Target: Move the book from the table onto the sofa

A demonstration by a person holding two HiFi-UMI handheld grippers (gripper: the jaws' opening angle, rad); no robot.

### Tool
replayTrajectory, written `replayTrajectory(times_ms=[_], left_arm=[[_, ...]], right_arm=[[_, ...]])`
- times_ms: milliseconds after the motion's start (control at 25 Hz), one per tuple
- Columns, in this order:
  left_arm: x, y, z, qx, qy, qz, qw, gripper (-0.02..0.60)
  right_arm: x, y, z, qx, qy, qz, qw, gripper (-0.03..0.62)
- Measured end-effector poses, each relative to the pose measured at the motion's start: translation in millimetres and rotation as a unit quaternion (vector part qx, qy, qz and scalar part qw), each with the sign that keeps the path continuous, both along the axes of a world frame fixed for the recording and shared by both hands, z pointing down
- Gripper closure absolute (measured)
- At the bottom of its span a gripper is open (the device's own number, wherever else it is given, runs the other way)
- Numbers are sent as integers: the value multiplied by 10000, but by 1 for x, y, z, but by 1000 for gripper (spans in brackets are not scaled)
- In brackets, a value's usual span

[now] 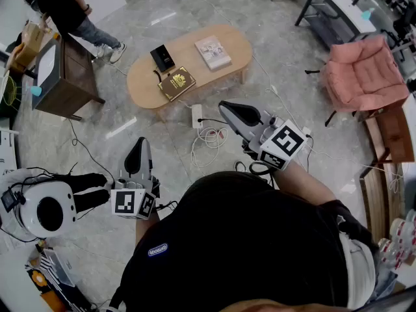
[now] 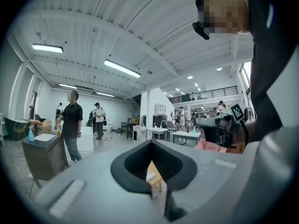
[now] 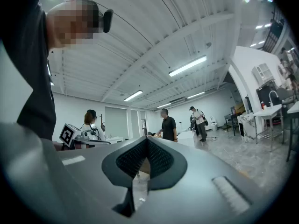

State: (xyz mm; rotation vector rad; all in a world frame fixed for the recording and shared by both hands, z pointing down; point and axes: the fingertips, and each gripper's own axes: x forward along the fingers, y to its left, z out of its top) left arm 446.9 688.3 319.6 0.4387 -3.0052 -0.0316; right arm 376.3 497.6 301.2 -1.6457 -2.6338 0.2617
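Note:
Three books lie on the oval wooden coffee table [image 1: 237, 41] in the head view: a dark brown one with a gold emblem [image 1: 177, 83] near the front edge, a black one [image 1: 162, 58] behind it, and a pale one [image 1: 212, 52] to the right. A pink sofa chair [image 1: 363, 74] stands at the far right. My left gripper [image 1: 138, 149] hangs low over the floor, well short of the table, jaws together and empty. The right gripper [image 1: 229, 107] is also shut and empty, pointing towards the table. In the gripper views both the left gripper [image 2: 152, 164] and the right gripper [image 3: 145, 160] point level into the room.
A power strip with coiled cables [image 1: 200, 123] lies on the floor between me and the table. A dark wooden cabinet [image 1: 62, 77] stands at left with a person [image 1: 71, 8] beside it. A white device [image 1: 45, 207] sits on the floor by my left side. A dark bench [image 1: 338, 8] is at top right.

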Motion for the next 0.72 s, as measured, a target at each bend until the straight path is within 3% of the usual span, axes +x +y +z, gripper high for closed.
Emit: replayTrajectory(times_ms=[720], left_arm=[[10,38,16,180,-28,-45,9998,580]], right_arm=[[10,22,9,1,86,218,9997,565]])
